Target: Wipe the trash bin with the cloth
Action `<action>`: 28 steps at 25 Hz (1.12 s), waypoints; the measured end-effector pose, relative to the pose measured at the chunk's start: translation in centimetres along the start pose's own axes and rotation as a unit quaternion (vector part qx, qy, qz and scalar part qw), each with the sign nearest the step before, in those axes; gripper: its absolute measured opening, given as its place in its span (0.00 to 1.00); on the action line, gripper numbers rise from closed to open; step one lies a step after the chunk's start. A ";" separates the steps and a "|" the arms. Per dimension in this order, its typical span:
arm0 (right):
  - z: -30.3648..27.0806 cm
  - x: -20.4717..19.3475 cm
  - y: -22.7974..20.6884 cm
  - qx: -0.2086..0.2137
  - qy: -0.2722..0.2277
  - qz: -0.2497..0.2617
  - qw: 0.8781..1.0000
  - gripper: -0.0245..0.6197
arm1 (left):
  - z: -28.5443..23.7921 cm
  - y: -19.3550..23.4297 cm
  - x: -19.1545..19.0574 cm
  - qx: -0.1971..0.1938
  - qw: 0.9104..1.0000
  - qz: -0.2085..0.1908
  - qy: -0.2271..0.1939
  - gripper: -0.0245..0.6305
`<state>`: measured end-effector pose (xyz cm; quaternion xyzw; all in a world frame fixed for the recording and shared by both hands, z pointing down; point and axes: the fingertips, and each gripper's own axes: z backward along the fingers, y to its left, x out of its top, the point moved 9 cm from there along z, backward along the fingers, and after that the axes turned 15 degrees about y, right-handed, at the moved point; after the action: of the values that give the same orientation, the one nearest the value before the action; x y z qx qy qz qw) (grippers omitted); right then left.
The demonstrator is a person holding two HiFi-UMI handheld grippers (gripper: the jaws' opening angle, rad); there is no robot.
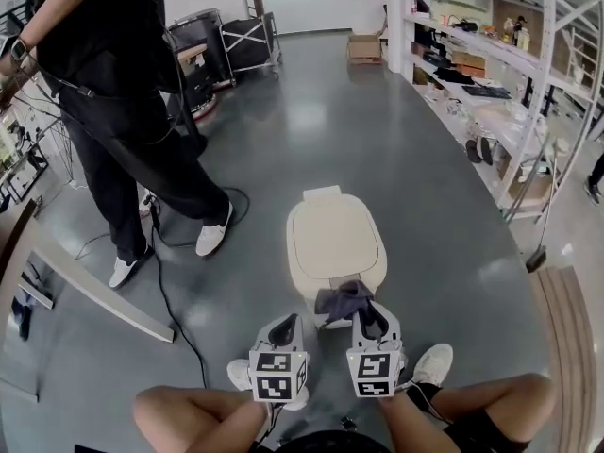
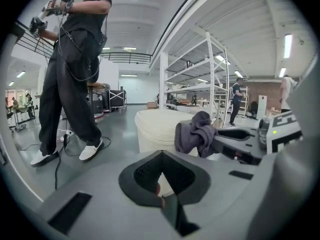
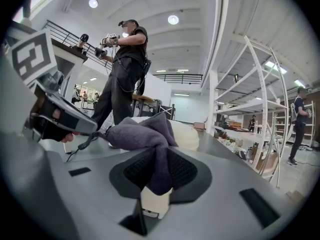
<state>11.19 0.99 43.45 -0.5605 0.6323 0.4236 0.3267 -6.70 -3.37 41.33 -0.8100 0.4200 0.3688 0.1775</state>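
The right gripper point(image 3: 158, 159) has its jaws pressed onto a fold of a crumpled dark grey-purple cloth point(image 3: 142, 134). The fold hangs down between the black ribbed pads, and the rest bunches up over the jaw tips and spills to the left. The left gripper point(image 2: 161, 156) has its jaws pressed together with nothing between them, and only a pale sliver of the bin shows past their tips.

In the head view the two grippers sit side by side, the left gripper point(image 1: 289, 323) just beside the right gripper point(image 1: 365, 310), both aimed away from the person. The cloth point(image 1: 343, 299) sits at the near end of the cream plastic trash bin point(image 1: 335, 243). No view shows whether it presses on the lid or only hangs over the rim. The bin stands upright on the glossy grey floor point(image 1: 311, 111) with its lid shut. The lid is a rounded oblong whose long axis runs straight away from the person, and a small tab points out at its far end.

In the left gripper view the cloth point(image 2: 196, 132) hangs off the right gripper's tips, in front of the bin point(image 2: 152, 129).

Further left stands a second person in black clothes and white shoes point(image 1: 123, 102), with a black cable point(image 1: 165, 295) trailing across the floor nearby. White metal shelving point(image 1: 491, 55) lines the right side.
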 end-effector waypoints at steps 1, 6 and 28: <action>0.0 -0.2 -0.4 -0.004 0.000 -0.002 1.000 0.15 | -0.2 -0.2 0.0 -0.001 1.000 -0.005 0.000 0.04; 0.0 -1.7 -3.0 -0.019 0.011 -0.031 0.999 0.15 | -0.9 -1.3 0.0 -0.008 1.000 -0.019 0.007 0.04; 0.7 -4.1 -2.3 0.006 -0.030 -0.024 0.999 0.15 | -2.4 -1.0 -0.6 0.031 0.998 -0.055 -0.010 0.04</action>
<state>14.02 3.32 46.41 -0.5605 0.6113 0.4284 0.3587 -5.02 -3.87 43.34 -0.8224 0.3836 0.3537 0.2267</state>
